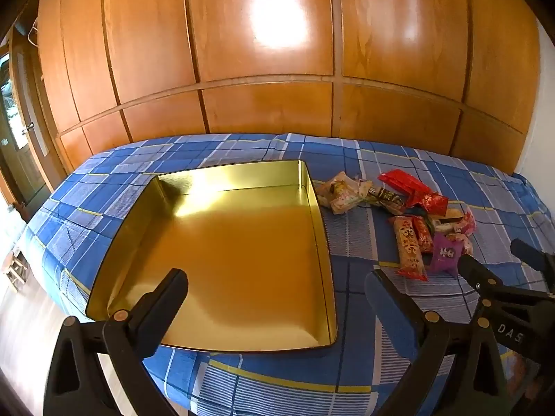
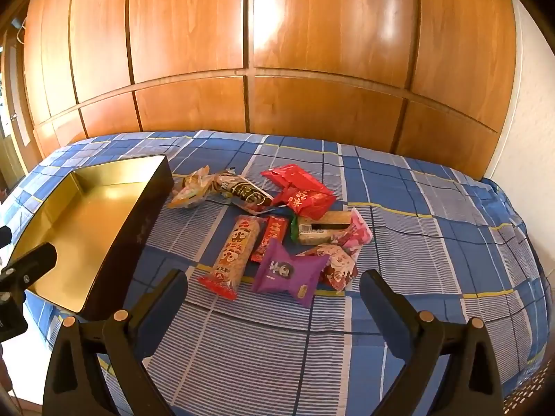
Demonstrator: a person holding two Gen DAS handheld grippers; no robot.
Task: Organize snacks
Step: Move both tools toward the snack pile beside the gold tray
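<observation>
The task is at its very beginning, as far as I can judge. The gold tin box (image 1: 242, 260) lies on the blue checked bedsheet (image 2: 433, 242) and nothing is inside it; it fills the centre of the left wrist view. All the snacks are outside, in a loose pile at the centre of the right wrist view, just beside the box's dark wall: a purple packet (image 2: 289, 272), a long rice cracker bar (image 2: 234, 253), a red packet (image 2: 301, 190), a dark brown packet (image 2: 244, 194) and some others. The left gripper (image 1: 275, 287) hangs over the near part of the box with jaws spread wide, grasping nothing. The right gripper (image 2: 274, 289) hangs near the purple packet, also spread and without load. Every snack remains to be moved.
</observation>
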